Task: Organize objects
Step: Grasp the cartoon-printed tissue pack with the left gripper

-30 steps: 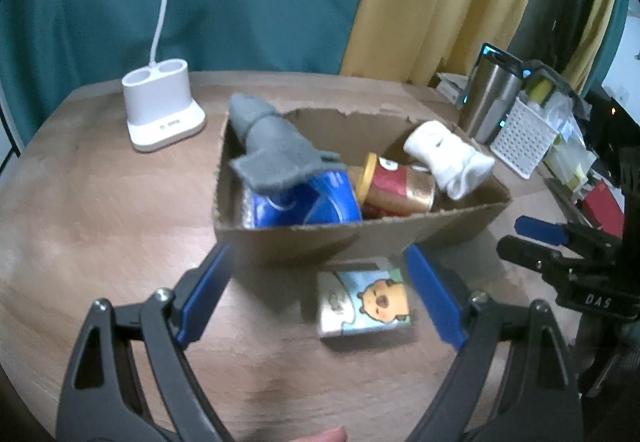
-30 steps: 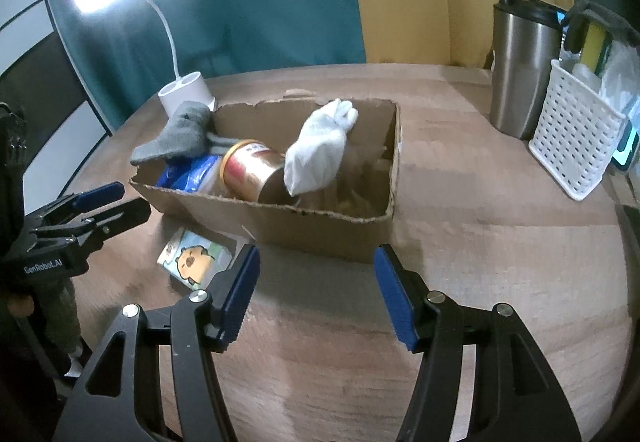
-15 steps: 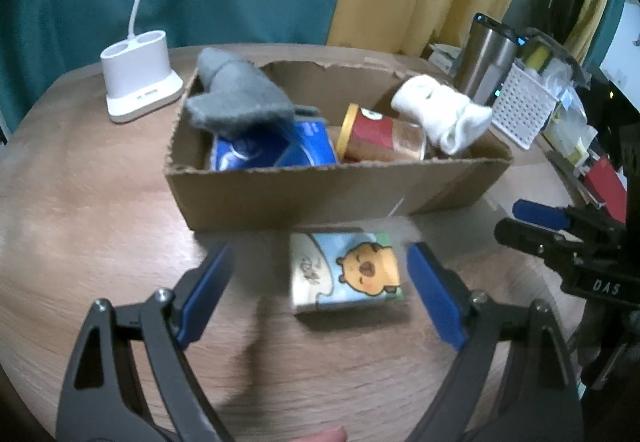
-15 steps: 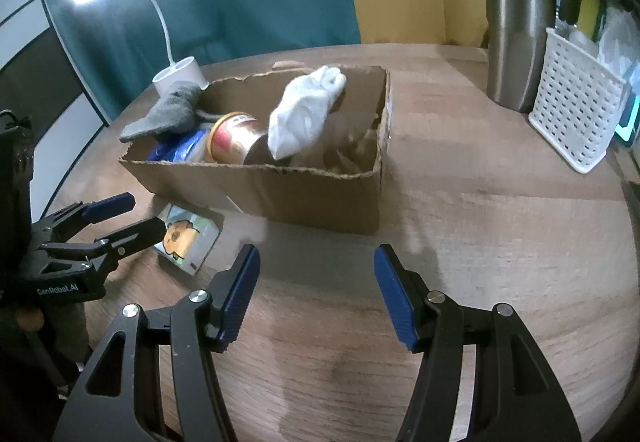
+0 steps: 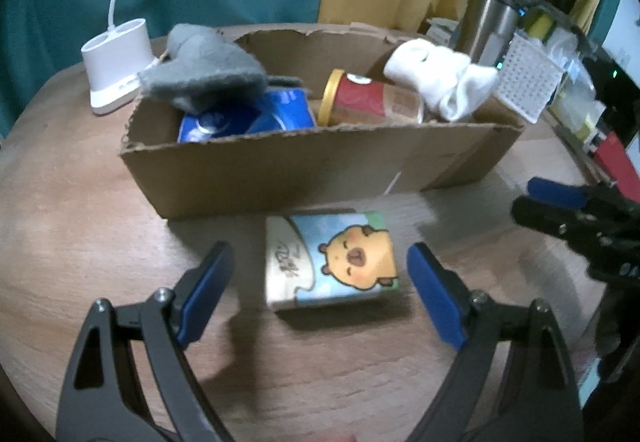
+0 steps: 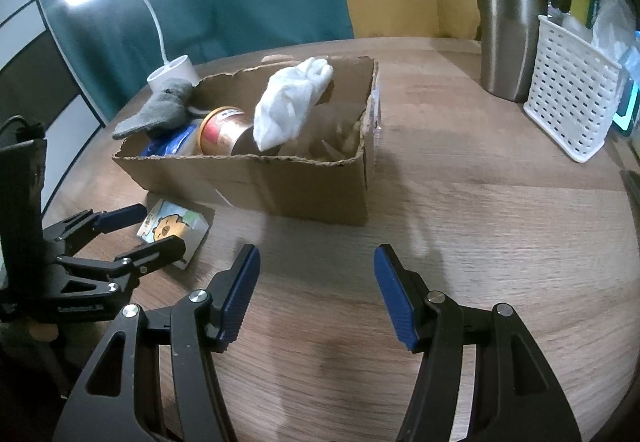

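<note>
- Left wrist view: the tissue pack (image 5: pixel 331 260) with the cartoon bear lies flat on the wooden table (image 5: pixel 72 226), just in front of the near wall of the cardboard box (image 5: pixel 304 170). It sits straight ahead of the left gripper (image 5: pixel 320 282), between the two blue pads (image 5: pixel 208 282), which stand wide and clear of it on both sides; nothing is gripped. Its longer side runs left to right, across the gap between the jaws, so closing would press on its short ends. The gap on the left pad's side looks larger than on the right, so I judge the pack slightly off centre towards the right.
- Same view: the right gripper (image 5: pixel 560 202) shows at the right edge, well apart from the pack.
- Right wrist view: the pack (image 6: pixel 173 227) lies far off to the left, close to the box's near left corner, with the left gripper (image 6: pixel 140 228) straddling it, one finger on either side. The right gripper (image 6: pixel 316 290) hangs over bare table, jaws apart and empty, aimed at the box's (image 6: pixel 320 194) near wall rather than at the pack.
- Judgement: the left hand is much the nearer, so the pick-up is its job, then a lift over the box's near wall.
</note>
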`<state>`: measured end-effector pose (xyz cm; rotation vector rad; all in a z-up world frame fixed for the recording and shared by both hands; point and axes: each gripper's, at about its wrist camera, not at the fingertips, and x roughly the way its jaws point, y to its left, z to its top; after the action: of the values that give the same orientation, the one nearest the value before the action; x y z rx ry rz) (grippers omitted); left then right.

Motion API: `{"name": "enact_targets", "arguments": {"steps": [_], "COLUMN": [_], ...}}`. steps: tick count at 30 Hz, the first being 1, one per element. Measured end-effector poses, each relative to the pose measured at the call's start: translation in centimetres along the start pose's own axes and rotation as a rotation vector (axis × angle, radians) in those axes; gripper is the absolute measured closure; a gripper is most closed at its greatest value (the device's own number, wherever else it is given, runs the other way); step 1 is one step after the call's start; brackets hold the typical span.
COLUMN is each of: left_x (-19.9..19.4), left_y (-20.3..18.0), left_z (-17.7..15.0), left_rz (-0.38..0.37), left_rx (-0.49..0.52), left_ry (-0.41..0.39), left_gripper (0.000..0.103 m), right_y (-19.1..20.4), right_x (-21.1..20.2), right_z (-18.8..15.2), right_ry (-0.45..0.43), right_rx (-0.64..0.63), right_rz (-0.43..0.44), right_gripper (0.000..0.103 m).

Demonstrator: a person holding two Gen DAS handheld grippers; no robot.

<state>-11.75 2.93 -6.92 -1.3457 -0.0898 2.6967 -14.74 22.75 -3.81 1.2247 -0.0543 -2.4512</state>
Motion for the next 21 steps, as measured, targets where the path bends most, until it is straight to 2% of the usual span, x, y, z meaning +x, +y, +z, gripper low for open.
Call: {"name": "enact_targets", "arguments": {"steps": [5, 7, 9, 16, 21], "left_x": [0.5, 0.7, 0.8, 0.0, -1.4], "left_y": [-0.3, -0.6, -0.7, -0.8, -1.2], "left_z": [-0.1, -0.1, -0.2, -0.4, -0.6], "left_rz": [0.009, 0.016, 0.019, -0.028, -0.034], "left_rx": [0.017, 0.032, 0.040, 0.030, 0.038], "left_ry": [0.005, 0.009, 0.015, 0.001, -0.020], "left_gripper": [0.016, 0.030, 0.035, 0.037, 0.037], "right_y": [-0.4, -0.5, -0.5, -0.6, -0.5], "right_x": [0.0, 0.0, 0.0, -0.3, -0.5], "right_z": [-0.1, -0.1, -0.2, -0.2, -0.3], "right_ry": [-0.002, -0.002, -0.003, -0.009, -0.015], "right_rx": [0.006, 0.006, 0.006, 0.006, 0.006], "right_rz": [-0.001, -0.002, -0.002, -0.001, 0.000], "right_gripper": [0.040, 0.040, 0.040, 0.040, 0.040]}}
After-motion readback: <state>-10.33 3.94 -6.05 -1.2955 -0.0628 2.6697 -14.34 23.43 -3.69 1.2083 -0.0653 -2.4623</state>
